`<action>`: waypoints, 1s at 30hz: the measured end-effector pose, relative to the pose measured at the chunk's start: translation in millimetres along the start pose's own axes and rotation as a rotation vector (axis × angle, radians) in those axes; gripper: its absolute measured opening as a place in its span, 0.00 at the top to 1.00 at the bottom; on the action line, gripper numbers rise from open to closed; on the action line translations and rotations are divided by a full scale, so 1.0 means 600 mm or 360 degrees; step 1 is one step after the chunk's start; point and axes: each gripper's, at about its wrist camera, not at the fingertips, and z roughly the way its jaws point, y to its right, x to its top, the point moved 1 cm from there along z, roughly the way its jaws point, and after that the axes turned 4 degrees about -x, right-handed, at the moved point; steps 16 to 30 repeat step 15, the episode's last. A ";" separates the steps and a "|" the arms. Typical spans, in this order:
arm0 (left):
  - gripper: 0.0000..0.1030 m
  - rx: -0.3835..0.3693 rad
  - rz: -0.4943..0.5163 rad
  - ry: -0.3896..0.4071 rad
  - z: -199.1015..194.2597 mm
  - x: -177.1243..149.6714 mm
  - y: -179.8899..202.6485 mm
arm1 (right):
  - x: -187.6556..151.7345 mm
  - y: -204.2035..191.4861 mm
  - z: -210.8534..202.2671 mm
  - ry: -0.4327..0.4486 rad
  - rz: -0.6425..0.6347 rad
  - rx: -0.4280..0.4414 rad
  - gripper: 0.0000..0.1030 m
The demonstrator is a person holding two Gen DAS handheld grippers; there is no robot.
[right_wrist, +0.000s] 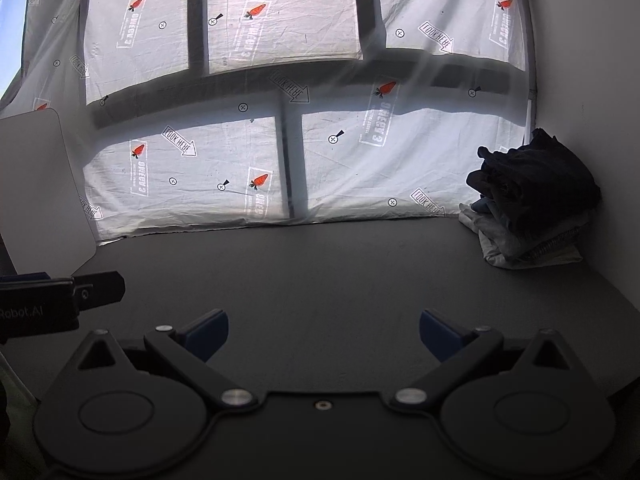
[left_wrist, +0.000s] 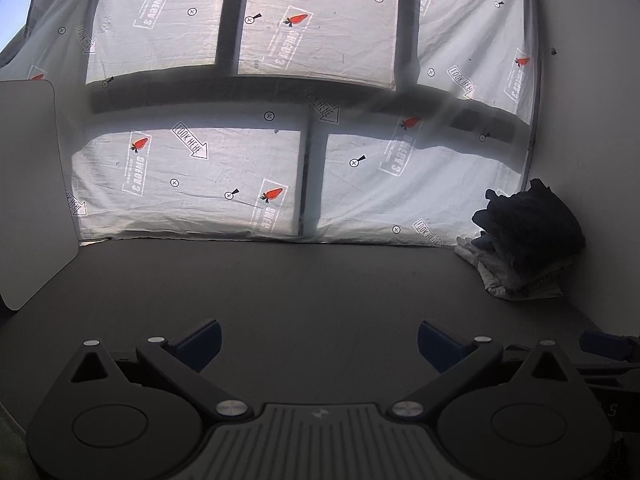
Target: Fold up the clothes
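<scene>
A stack of folded clothes point(left_wrist: 524, 244) sits in the far right corner of the dark table point(left_wrist: 300, 280), dark garments on top and pale ones beneath; the right wrist view shows the same stack point(right_wrist: 528, 204). My left gripper point(left_wrist: 319, 345) hovers low over the table's near side, open, nothing between its blue-padded fingers. My right gripper point(right_wrist: 324, 336) is also open and holds nothing, well short of the stack. The left gripper's body point(right_wrist: 60, 300) shows at the left edge of the right wrist view, and the right gripper's body point(left_wrist: 608, 356) at the right edge of the left wrist view.
A white printed sheet point(left_wrist: 280, 120) hangs over the window behind the table. A white wall point(left_wrist: 592, 120) bounds the right side. A pale rounded board point(left_wrist: 32, 184) stands at the table's left edge.
</scene>
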 end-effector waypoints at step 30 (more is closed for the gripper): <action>0.00 0.0010 -0.0017 -0.0014 -0.028 -0.025 -0.012 | -0.021 -0.013 -0.017 -0.0022 -0.0030 -0.0028 0.00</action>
